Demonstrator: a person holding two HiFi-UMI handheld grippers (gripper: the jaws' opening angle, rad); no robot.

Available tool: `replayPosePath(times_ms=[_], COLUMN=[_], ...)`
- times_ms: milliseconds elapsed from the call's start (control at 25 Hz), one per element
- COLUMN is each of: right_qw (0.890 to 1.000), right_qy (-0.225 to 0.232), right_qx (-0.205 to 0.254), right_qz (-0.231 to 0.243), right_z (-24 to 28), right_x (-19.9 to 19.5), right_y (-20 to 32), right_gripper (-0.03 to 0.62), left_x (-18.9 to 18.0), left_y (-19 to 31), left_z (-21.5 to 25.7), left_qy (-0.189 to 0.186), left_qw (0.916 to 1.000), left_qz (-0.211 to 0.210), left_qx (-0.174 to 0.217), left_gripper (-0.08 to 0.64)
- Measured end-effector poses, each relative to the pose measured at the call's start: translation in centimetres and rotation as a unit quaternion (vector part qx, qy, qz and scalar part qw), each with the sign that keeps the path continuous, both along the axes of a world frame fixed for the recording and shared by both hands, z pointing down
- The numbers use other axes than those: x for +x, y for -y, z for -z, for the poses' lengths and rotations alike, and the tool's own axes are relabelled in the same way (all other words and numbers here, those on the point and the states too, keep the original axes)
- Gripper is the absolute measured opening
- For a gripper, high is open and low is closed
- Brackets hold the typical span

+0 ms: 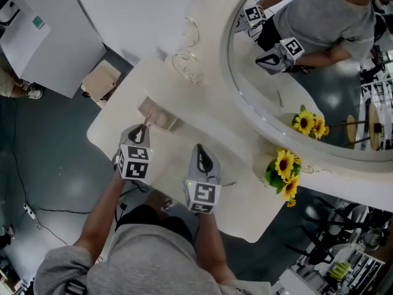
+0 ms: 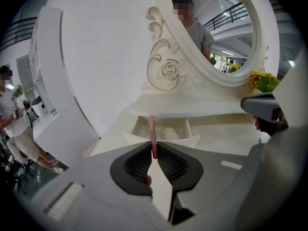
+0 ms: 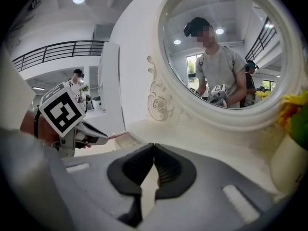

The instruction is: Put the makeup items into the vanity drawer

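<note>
The left gripper (image 2: 154, 152) pinches a thin pink makeup stick (image 2: 152, 129) above the open cream drawer (image 2: 189, 128) at the cream vanity table's (image 1: 245, 195) left edge; the right gripper's (image 3: 154, 150) tongs are pressed together, empty

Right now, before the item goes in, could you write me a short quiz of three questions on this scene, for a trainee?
1. True or false: the right gripper holds a makeup item.
2. What is the left gripper shut on? A) a slim pink makeup stick B) a hairbrush C) nothing
3. Fill in: the vanity drawer stands ____ (open or closed).

Key: 1 false, the right gripper is shut and empty; 2 A; 3 open.
</note>
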State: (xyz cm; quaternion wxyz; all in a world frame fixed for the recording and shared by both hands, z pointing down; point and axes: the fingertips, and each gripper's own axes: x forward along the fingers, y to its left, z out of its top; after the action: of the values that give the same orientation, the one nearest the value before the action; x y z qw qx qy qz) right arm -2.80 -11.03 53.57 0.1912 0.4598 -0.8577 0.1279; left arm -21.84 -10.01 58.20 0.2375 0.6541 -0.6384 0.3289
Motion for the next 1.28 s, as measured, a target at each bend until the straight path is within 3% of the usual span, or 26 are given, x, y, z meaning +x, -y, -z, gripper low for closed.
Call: replayPosePath(times_ms=[1280], right_qw=[1.0], right_qy=[-0.001], right_qx=[-0.004], right_qz=[-0.005], right_z=[-0.36], right_x=[-0.37], right_y=[-0.11], right_gripper=[0.006], left_x=[-0.19], left_y=[0.47], left_z=[0.18], left_qy=[-0.003], left_qw=[1.0], left_qz=[-0.002], left_qx=[0.008], left_gripper=[0.048])
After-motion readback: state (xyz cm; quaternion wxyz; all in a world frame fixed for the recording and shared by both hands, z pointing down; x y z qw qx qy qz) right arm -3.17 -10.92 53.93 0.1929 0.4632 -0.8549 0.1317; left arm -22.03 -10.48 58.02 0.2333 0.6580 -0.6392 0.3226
